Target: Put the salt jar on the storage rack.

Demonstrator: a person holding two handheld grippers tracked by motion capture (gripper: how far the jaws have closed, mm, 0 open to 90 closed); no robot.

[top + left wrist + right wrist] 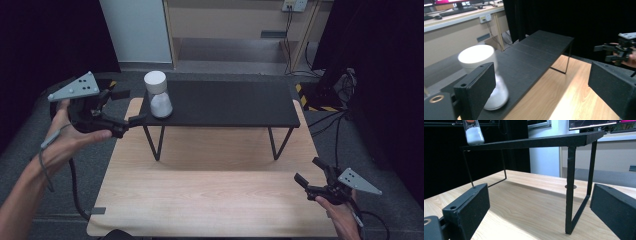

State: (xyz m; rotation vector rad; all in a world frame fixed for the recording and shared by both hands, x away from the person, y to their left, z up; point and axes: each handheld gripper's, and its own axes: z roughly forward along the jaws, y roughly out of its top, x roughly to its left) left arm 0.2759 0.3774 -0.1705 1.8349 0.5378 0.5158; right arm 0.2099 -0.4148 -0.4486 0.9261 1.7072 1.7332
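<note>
A black metal shelf (220, 102) stands on the wooden counter (210, 195) on thin legs. At its left end stands a clear hourglass-shaped jar (159, 95) with a white cap, white powder filling its lower half. The left tool (125, 107) sits just beside the jar, jaws apart and gripping nothing. The right tool (311, 176) hovers over the counter's near right corner, well apart, jaws spread and empty.

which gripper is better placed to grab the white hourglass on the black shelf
Left, most likely. The left gripper sits open right beside the hourglass at the left end of the black shelf. The right gripper is open too, but low at the table's near right corner, far from it.
</note>
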